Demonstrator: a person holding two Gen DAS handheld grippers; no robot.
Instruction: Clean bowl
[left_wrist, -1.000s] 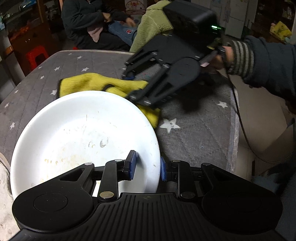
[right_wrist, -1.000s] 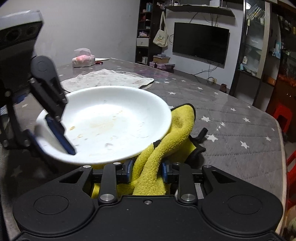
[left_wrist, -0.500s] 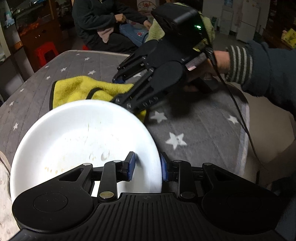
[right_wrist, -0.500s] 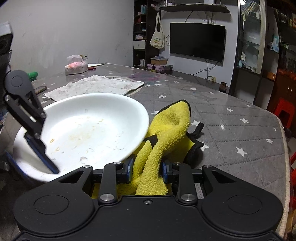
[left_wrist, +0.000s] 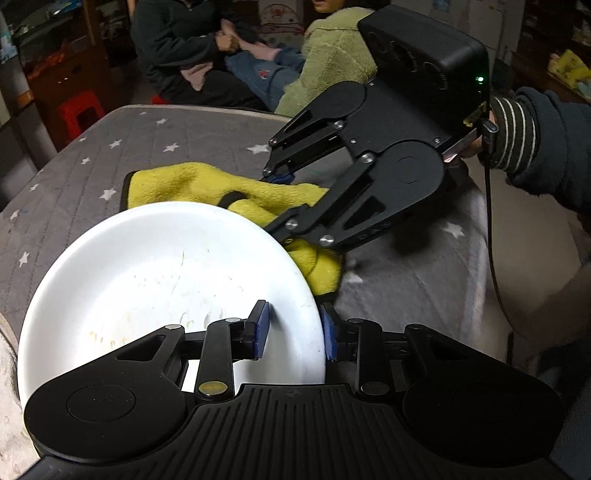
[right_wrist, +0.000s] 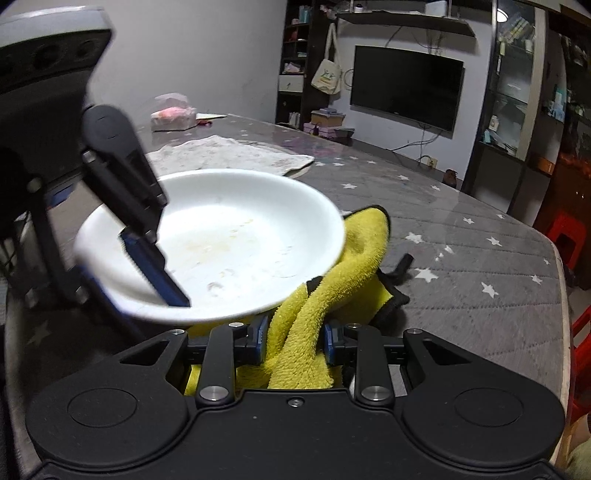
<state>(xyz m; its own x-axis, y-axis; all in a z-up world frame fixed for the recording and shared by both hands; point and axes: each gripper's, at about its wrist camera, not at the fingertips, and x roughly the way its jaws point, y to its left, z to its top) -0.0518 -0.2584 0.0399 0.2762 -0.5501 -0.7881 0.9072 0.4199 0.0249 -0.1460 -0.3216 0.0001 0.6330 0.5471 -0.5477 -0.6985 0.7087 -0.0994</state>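
Observation:
My left gripper (left_wrist: 293, 330) is shut on the near rim of a white bowl (left_wrist: 155, 280) with yellowish food smears inside, and holds it off the table. The bowl also shows in the right wrist view (right_wrist: 236, 236), with the left gripper (right_wrist: 147, 266) clamped on its left rim. My right gripper (right_wrist: 293, 343) is shut on a yellow cloth (right_wrist: 317, 317) with black edging, just beyond and under the bowl's far rim. In the left wrist view the right gripper (left_wrist: 280, 206) holds the yellow cloth (left_wrist: 207, 184) behind the bowl.
The table has a grey star-patterned cover (right_wrist: 461, 266). A stained pale cloth (right_wrist: 229, 155) and a bagged pink item (right_wrist: 173, 114) lie farther back. People sit beyond the table (left_wrist: 229, 55). A red stool (left_wrist: 79, 110) stands on the floor.
The bowl has risen and tilted, its rim now over the cloth. The right gripper with the cloth has moved closer to the bowl's rim.

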